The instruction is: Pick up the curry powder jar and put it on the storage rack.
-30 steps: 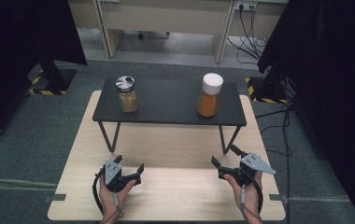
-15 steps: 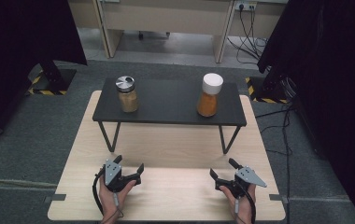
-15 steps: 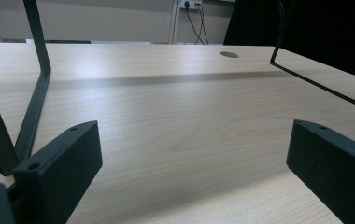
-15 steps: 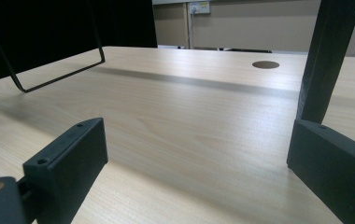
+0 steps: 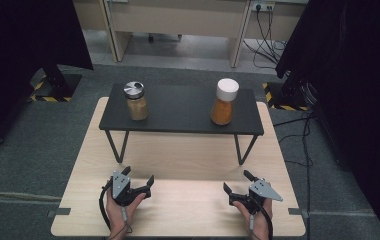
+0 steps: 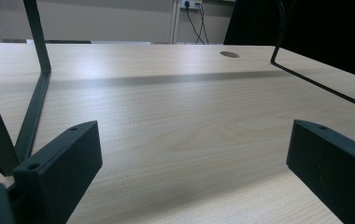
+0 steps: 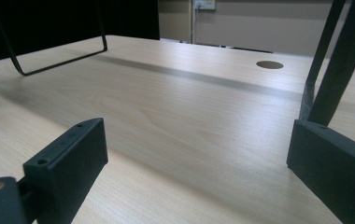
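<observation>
You are resting your left hand-held gripper (image 5: 138, 181) on the near edge of the wooden counter (image 5: 188, 155), jaws spread wide with nothing between them. Your right hand-held gripper (image 5: 238, 186) is sitting likewise released, well apart from it. The silver-lidded spice jar (image 5: 136, 101) and the white-capped orange jar (image 5: 223, 102) are standing on the black raised shelf (image 5: 180, 107) beyond both.

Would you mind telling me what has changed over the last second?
The right gripper drew back toward the person's edge of the table and slightly left, jaws open and empty. The left gripper, the silver-lidded jar and the white-capped jar stayed put.
</observation>
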Tool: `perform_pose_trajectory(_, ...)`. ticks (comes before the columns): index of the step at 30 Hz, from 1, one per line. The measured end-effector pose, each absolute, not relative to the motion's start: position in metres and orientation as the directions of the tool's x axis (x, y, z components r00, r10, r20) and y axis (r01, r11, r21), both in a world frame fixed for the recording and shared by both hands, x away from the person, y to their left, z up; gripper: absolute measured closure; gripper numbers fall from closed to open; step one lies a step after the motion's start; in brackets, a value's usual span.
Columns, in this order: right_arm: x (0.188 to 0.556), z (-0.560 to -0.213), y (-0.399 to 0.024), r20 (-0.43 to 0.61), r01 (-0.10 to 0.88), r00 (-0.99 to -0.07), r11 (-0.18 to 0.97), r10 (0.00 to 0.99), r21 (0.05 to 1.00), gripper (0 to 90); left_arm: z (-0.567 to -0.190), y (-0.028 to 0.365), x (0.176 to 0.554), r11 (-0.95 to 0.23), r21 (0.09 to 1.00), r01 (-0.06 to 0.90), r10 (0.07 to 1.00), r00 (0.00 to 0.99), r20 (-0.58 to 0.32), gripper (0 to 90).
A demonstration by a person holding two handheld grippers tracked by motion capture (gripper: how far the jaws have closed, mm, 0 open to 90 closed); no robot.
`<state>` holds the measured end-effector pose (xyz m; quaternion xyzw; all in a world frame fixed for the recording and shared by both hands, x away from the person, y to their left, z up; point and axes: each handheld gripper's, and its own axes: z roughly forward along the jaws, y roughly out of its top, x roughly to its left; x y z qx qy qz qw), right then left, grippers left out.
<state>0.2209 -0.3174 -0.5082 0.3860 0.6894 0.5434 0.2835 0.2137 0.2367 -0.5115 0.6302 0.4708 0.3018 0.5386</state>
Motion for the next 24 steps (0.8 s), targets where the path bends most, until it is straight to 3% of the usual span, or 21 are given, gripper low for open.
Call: perform_pose_trajectory(24, 0.2311, -0.4977, -0.3146, 0.005, 0.262, -0.574, 0.177, 0.819, 0.949, 6.8, -0.5110, 0.2366, 0.2142, 0.022, 0.962, 0.272, 0.919, 0.374, -0.127, 2.6)
